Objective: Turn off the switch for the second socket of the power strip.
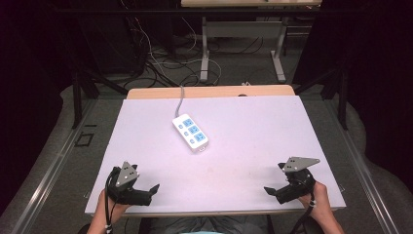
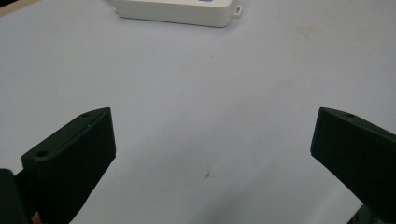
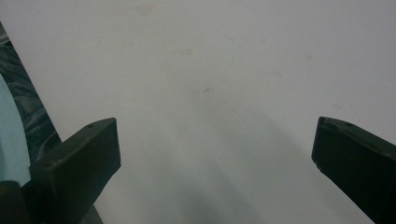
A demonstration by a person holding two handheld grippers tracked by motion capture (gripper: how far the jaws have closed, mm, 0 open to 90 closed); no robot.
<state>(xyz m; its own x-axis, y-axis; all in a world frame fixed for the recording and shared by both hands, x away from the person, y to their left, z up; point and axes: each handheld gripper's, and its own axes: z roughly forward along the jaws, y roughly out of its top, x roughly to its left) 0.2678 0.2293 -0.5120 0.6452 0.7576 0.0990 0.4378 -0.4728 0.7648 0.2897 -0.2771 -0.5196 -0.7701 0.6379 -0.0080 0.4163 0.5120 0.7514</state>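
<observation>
Power strip (image 1: 190, 132): white body, blue socket faces, three in a row along its top. Lies flat on the worktop (image 1: 253, 141), slightly left of centre and toward the far half, set at a diagonal. A grey cord (image 1: 180, 101) leaves its far end and runs over the far edge of the worktop. In the left gripper view one end of the strip (image 2: 175, 11) crosses the top of the frame, well beyond the jaws.

Worktop: pale lilac-white sheet over a wooden board whose tan far edge shows. A few faint brownish marks on the surface, one small spot (image 2: 207, 175) between the left tool's jaws.

Left tool (image 1: 155, 188): near left corner, held in the person's left hand (image 1: 109, 204), jaws pointing toward the middle of the worktop. Jaws stand wide apart, nothing between them, well apart from the strip. Grey three-cornered plate on top; black cable trails down along the forearm.

Right tool (image 1: 269, 190): near right corner, held in the right hand (image 1: 316, 197), jaws pointing toward the middle. Jaws spread wide, gripping nothing; bare worktop between them in the right gripper view.

Surroundings: dark floor beyond the worktop with a tangle of cables (image 1: 160, 63) and the metal legs of a second table (image 1: 243, 34).
</observation>
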